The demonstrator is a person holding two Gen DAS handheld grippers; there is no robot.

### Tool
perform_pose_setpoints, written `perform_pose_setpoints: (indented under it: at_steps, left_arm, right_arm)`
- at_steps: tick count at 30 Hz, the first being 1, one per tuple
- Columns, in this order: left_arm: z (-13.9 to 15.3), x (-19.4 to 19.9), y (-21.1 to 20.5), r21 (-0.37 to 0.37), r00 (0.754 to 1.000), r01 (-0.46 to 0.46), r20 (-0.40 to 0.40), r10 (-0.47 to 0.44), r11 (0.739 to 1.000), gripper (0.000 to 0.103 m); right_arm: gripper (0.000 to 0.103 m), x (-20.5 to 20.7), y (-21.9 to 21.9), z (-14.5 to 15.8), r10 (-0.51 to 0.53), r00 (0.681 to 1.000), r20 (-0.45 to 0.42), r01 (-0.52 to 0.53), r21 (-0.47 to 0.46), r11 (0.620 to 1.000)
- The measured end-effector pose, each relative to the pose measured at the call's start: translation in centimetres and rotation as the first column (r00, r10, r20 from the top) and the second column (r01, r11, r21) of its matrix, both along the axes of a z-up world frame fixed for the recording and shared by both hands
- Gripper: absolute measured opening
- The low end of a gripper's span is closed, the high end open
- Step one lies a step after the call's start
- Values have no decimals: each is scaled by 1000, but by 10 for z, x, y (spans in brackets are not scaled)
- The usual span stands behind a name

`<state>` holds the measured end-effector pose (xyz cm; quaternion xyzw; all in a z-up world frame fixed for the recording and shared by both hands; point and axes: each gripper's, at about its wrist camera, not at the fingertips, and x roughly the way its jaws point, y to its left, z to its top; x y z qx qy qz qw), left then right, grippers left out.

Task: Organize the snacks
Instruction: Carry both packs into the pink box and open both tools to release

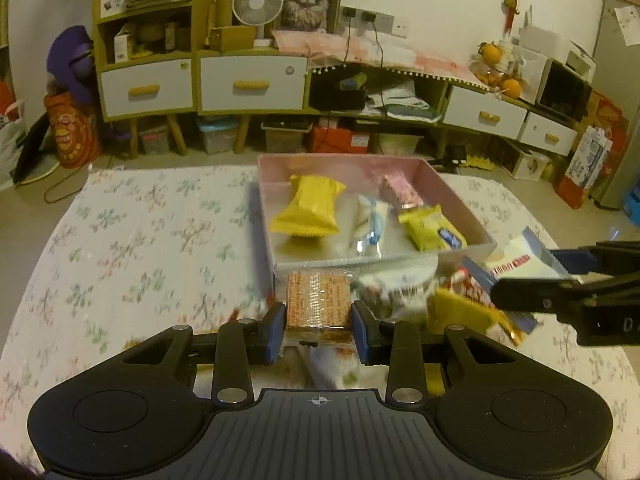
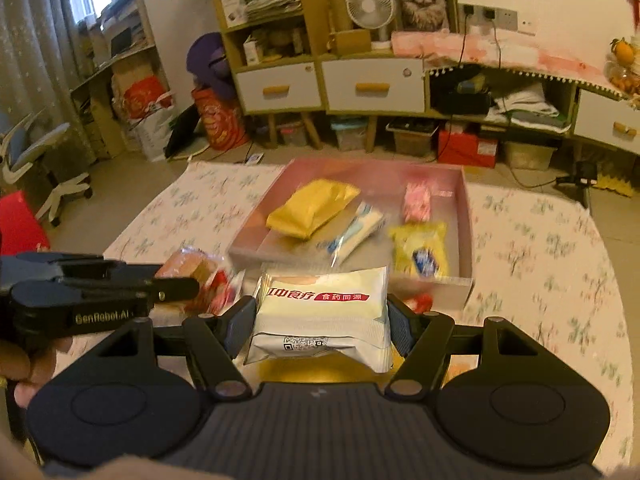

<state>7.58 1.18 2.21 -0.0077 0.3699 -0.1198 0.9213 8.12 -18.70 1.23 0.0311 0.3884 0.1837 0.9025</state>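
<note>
In the left wrist view, the left gripper [image 1: 319,326] is clamped on a clear-wrapped orange cracker packet [image 1: 318,299], its blue pads pressing the packet's two sides so that the packet sticks straight out ahead of the fingers. Just beyond the packet's far end stands the pink tray [image 1: 452,192] on the floral cloth [image 1: 132,248]. Inside the tray, ahead of the gripper, lie a large yellow packet [image 1: 310,212], a white and blue sachet [image 1: 372,224], a pink packet [image 1: 400,191] toward the far wall, and a small yellow packet [image 1: 431,229] to the right. To the gripper's right, a blurred heap of loose snacks [image 1: 404,294] lies on the cloth before the tray's near wall, and further right the right gripper [image 1: 532,276] enters from the edge holding a white packet [image 1: 516,260]. In the right wrist view, the right gripper [image 2: 320,320] grips that white packet [image 2: 320,312], which bears red print and a code square, across its width; the packet juts forward toward the tray's near wall [image 2: 448,286]. The tray lies straight ahead with the same four packets inside. To the left, the left gripper [image 2: 176,280] comes in from the side with the cracker packet [image 2: 192,266] at its tip, and fingers [image 2: 28,376] of the person's hand show beneath it.
</note>
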Motion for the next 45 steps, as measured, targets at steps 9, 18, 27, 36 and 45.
perform_pose_setpoints:
  at_steps: [9, 18, 27, 36, 45]
  left_arm:
    - [2, 45, -17, 1, 1000, 17, 2, -17, 1000, 33]
    - [-17, 85, -25, 0, 998, 14, -67, -14, 1000, 33]
    - [-33, 105, -41, 31, 993, -9, -114, 12, 999, 33]
    - [-38, 108, -45, 72, 994, -28, -104, 36, 997, 33]
    - [-34, 100, -42, 60, 997, -13, -78, 18, 998, 46]
  right_arm:
    - [65, 36, -6, -7, -56, 998, 14, 56, 20, 998]
    - [65, 55, -15, -28, -129, 991, -30, 130, 24, 991]
    - [66, 67, -19, -35, -171, 984, -44, 172, 14, 985]
    - [67, 72, -18, -38, -179, 982, -55, 180, 3, 984]
    - [79, 68, -24, -33, -196, 979, -57, 198, 22, 980]
